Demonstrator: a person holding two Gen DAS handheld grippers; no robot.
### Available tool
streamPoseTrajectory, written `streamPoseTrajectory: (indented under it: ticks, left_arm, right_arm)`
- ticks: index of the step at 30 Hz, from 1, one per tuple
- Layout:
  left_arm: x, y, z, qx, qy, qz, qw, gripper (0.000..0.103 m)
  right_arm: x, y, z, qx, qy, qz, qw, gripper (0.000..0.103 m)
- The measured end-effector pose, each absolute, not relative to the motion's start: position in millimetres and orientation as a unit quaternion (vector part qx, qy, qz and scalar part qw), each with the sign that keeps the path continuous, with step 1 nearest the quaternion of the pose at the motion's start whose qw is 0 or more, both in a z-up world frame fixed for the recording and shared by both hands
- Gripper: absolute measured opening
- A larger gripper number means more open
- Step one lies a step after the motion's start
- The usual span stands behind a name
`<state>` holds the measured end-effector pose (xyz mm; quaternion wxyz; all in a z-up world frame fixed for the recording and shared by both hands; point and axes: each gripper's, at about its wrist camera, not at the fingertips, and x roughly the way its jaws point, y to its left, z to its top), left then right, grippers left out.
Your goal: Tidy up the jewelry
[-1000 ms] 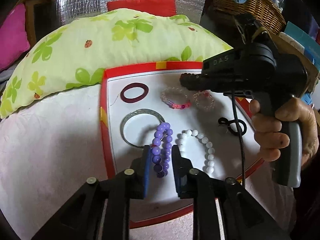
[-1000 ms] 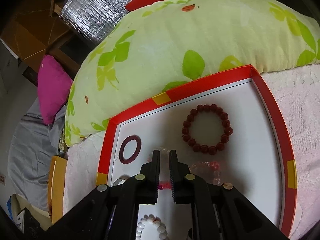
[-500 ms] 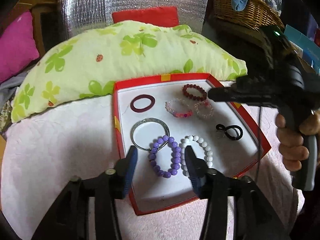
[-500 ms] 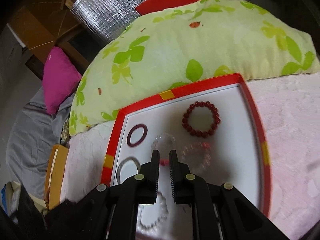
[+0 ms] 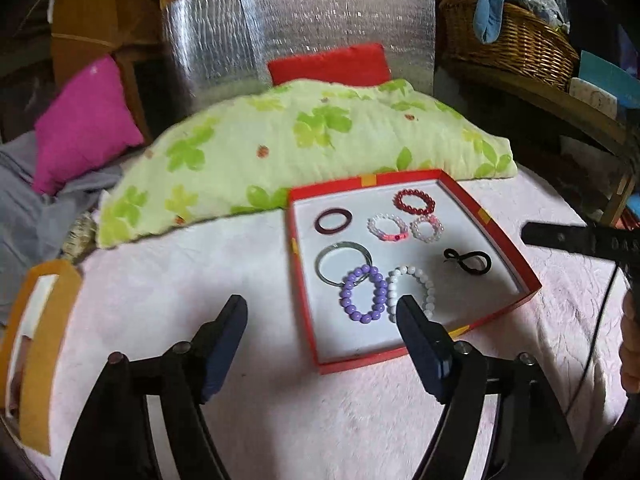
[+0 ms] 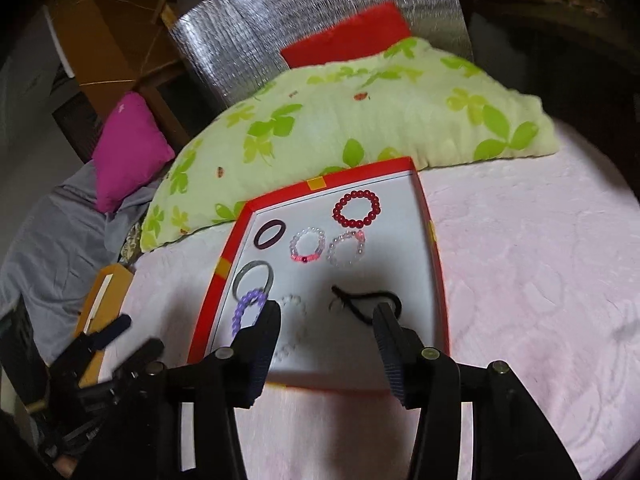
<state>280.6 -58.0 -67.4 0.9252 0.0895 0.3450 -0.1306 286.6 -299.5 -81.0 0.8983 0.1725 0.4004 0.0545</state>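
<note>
Bracelets (image 5: 363,294) in red box (image 5: 496,227) — both grippers (image 5: 320,312) opening, empty

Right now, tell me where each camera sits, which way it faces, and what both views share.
Left wrist: on the left tongs, angled down at the red box; own open fingers, right hand's edge showing.
Right wrist: on the right tongs, angled down likewise; own opening fingers, left tongs at lower left.
Shared: box, purple bracelet, floral pillow.
</note>
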Motion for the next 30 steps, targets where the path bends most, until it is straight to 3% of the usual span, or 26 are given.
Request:
streamPoseTrajectory:
  ticks: [17, 30]
  left_arm:
    - [177, -61, -11, 0.125, 0.273, -0.098, 0.949, 0.088]
    - [140, -54, 5, 0.115, 0.274, -0.078, 0.952, 0.089]
  right_arm:
    - [166, -284, -59, 0.142, 0.353, 0.027, 0.924, 0.055]
    - [107, -273, -25, 0.108, 0.333, 0.004, 0.937, 0.058]
